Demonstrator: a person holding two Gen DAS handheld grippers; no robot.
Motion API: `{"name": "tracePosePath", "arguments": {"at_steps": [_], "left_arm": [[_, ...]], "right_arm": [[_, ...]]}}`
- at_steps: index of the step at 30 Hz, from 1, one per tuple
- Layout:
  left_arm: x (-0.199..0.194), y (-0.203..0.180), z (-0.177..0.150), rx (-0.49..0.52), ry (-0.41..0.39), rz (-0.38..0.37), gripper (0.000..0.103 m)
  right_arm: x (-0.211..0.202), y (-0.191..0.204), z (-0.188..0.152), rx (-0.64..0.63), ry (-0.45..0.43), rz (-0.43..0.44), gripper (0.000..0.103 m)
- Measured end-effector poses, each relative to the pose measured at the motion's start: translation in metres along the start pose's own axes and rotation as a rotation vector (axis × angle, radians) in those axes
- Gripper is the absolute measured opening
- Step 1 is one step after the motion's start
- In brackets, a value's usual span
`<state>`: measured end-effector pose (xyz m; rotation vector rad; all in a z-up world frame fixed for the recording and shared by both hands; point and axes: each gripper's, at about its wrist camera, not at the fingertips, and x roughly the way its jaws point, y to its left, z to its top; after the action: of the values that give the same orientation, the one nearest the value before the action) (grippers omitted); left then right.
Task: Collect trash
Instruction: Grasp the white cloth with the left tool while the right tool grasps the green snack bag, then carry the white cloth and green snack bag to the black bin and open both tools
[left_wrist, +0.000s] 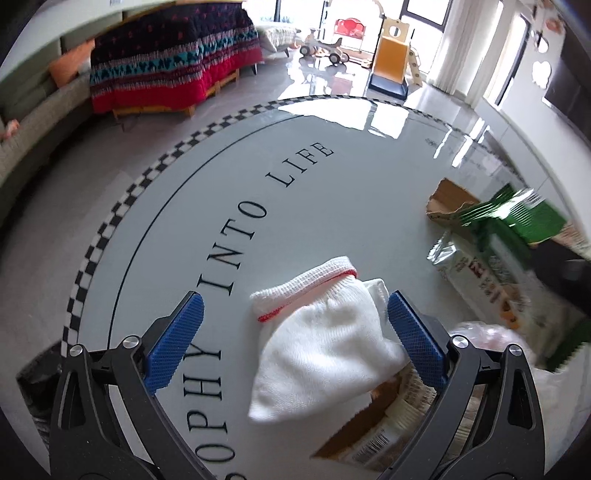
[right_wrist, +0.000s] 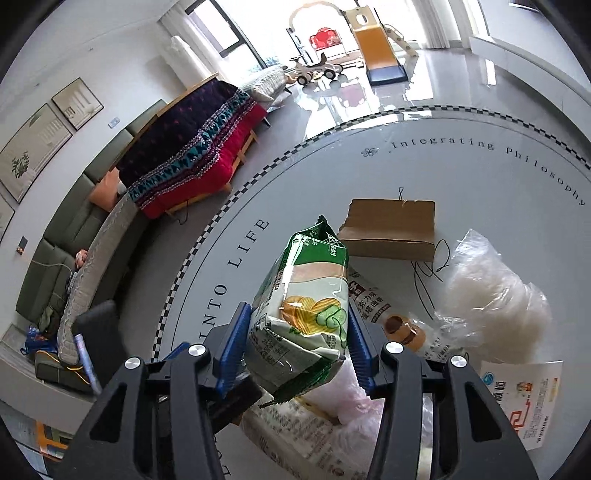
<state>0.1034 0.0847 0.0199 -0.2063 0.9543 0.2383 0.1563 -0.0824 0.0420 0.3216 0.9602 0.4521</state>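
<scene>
- The white sock (left_wrist: 325, 332) lies folded on the round surface (left_wrist: 332, 177), its long axis running from the red-trimmed cuff, which points toward the far checkered edge, back toward the near edge, where its toe end rests over some paper packaging.
- The left claw (left_wrist: 295, 339) is spread wide and straddles the sock: the right pad (left_wrist: 413, 336) sits just beside the sock's edge, while the left pad (left_wrist: 173, 339) stands clear of it.
- Judged from this, the sock is off-centre, so closing squarely calls for a small shift toward the right pad.
- The right claw (right_wrist: 291, 350) pinches the green snack bag (right_wrist: 306, 306) upright, above the litter near the surface's near edge.
</scene>
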Motion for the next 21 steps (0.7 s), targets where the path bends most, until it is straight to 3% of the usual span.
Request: {"name": "tracePosePath", "arguments": {"at_steps": [1, 6, 7, 10, 21], "left_arm": [[0.002, -0.002, -0.001, 0.017, 0.000, 0.001, 0.075], [0.007, -0.008, -0.009, 0.098, -0.030, 0.044, 0.055], [0.006, -0.004, -0.010, 0.086, -0.040, 0.040, 0.043], [0.001, 0.011, -0.008, 0.028, -0.045, -0.022, 0.029], [-0.065, 0.043, -0.020, -0.009, -0.124, -0.078, 0.029]], "right_arm": [[-0.002, 0.000, -0.001, -0.003, -0.002, 0.001, 0.052], [-0.007, 0.007, -0.004, -0.019, -0.015, 0.002, 0.052], [-0.008, 0.008, -0.005, -0.021, -0.017, 0.001, 0.052], [-0.015, 0.011, -0.008, -0.024, -0.022, 0.010, 0.052], [-0.048, 0.044, -0.029, -0.070, -0.049, 0.033, 0.052]]}}
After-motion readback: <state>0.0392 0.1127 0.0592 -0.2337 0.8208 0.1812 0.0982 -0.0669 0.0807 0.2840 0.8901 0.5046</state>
